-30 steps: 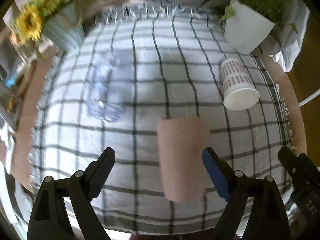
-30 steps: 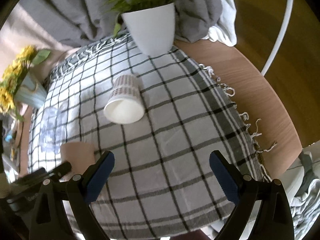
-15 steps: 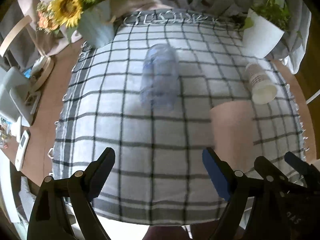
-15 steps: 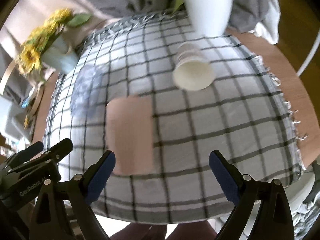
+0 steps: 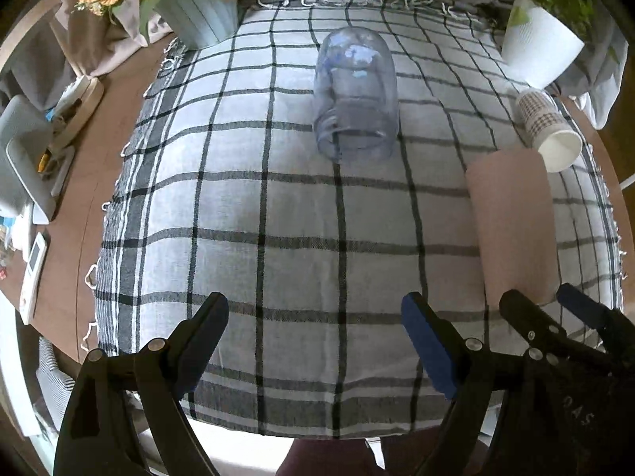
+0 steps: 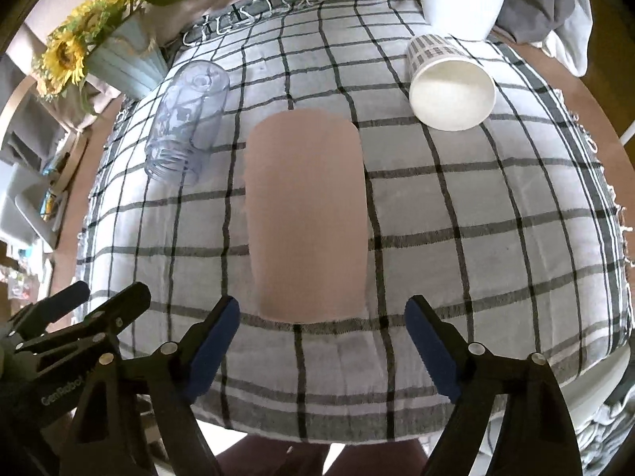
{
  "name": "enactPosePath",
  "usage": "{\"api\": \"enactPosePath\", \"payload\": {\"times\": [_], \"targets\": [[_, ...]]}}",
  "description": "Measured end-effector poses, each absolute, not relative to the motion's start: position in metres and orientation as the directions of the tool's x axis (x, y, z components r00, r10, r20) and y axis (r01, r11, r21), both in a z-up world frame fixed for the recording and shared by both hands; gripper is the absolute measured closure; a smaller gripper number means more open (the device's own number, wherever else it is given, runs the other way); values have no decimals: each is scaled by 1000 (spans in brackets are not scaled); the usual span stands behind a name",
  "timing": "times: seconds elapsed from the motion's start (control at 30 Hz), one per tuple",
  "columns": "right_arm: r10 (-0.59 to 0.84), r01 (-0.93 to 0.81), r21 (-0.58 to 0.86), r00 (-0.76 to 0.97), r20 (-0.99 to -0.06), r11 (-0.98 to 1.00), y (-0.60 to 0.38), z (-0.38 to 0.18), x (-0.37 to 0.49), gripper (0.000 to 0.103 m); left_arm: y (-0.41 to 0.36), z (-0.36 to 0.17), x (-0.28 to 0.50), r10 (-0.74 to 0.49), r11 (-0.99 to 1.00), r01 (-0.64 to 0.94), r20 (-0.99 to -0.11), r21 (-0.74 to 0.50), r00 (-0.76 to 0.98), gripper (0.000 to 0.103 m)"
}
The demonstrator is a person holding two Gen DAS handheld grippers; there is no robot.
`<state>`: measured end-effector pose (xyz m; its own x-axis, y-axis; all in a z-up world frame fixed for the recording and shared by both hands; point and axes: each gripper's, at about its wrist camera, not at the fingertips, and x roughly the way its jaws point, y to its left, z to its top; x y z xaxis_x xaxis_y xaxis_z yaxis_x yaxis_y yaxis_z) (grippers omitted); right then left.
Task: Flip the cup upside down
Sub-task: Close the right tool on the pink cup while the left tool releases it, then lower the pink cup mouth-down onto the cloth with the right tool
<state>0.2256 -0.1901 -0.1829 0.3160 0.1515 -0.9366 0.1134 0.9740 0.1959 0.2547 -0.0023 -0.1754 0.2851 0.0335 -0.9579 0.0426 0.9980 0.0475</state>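
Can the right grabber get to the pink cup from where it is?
Probably yes. The right gripper has its jaws open, and the pink cup stands straight ahead of them on the checked cloth with nothing in between.

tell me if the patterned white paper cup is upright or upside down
Upright. The patterned white paper cup stands on the checked tablecloth with its wide open mouth upward, showing the white inside, narrower base below.

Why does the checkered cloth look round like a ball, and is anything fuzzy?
Left wrist view: the fisheye lens bends the checkered cloth into a dome; the clear cup is sharp, with pale glints on its top. Right wrist view: same bulge; the pink cup looks stretched and the paper cup bright inside. Neither view is blurred, and both have dark corners.
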Motion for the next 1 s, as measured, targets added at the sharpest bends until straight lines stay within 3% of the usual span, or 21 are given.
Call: {"api": "enactPosePath", "payload": {"times": [0.33, 0.43, 1.0], "targets": [[149, 113, 193, 315, -937, 975, -188, -190, 226, 33, -6, -183, 258, 29, 996, 70, -963, 49, 267, 14], [155, 102, 198, 327, -932, 975, -186, -187, 226, 44, -7, -181, 259, 23, 996, 72, -963, 44, 270, 14], [114, 109, 170, 394, -912, 980, -193, -152, 232, 44, -2, -162, 269, -17, 998, 61, -948, 3, 319, 14]]}}
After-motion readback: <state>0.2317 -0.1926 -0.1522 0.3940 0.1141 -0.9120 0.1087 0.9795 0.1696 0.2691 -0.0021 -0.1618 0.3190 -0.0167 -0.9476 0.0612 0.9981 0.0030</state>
